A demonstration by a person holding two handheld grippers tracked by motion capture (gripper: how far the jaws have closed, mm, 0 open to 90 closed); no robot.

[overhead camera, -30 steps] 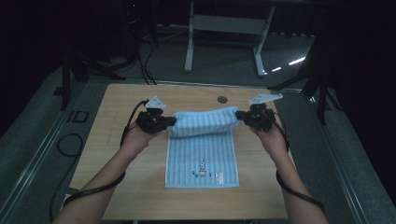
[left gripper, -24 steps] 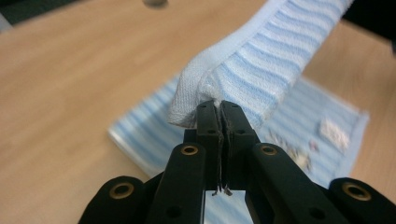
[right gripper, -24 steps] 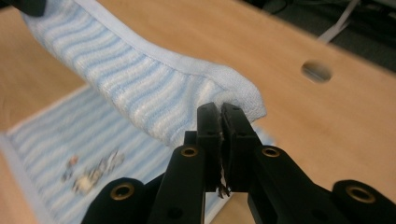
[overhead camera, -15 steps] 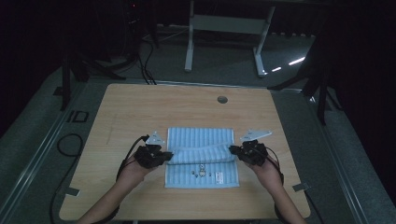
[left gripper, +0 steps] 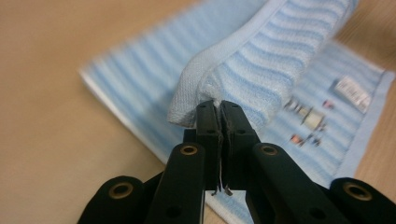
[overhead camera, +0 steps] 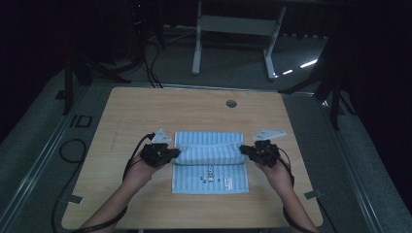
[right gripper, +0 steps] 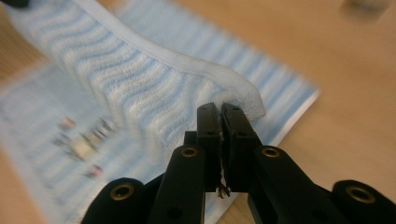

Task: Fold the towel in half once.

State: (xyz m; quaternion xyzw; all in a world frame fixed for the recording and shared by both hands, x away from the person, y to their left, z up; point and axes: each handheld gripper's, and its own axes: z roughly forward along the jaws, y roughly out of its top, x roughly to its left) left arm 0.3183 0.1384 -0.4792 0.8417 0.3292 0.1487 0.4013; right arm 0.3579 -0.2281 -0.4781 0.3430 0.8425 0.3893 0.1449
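A light blue striped towel (overhead camera: pixel 210 162) lies on the wooden table (overhead camera: pixel 194 111), its far edge lifted and folded toward the person. My left gripper (overhead camera: pixel 174 154) is shut on the towel's left corner (left gripper: pixel 196 95). My right gripper (overhead camera: pixel 244 150) is shut on the right corner (right gripper: pixel 243 95). The held edge hangs between them above the flat part of the towel. A small printed design (left gripper: pixel 310 116) and a white label (left gripper: pixel 353 91) show on the flat part. In the right gripper view the design (right gripper: pixel 81 147) is blurred.
A round grommet hole (overhead camera: pixel 231 103) sits near the table's far edge. A white-legged stand (overhead camera: pixel 233 29) is on the floor beyond the table. Cables (overhead camera: pixel 73 148) trail on the floor at left. Bare wood lies on both sides of the towel.
Both grippers have carried the towel's far edge toward the person, from the far side to over the towel's middle, then eased slightly back. The fold now covers the towel's upper part.
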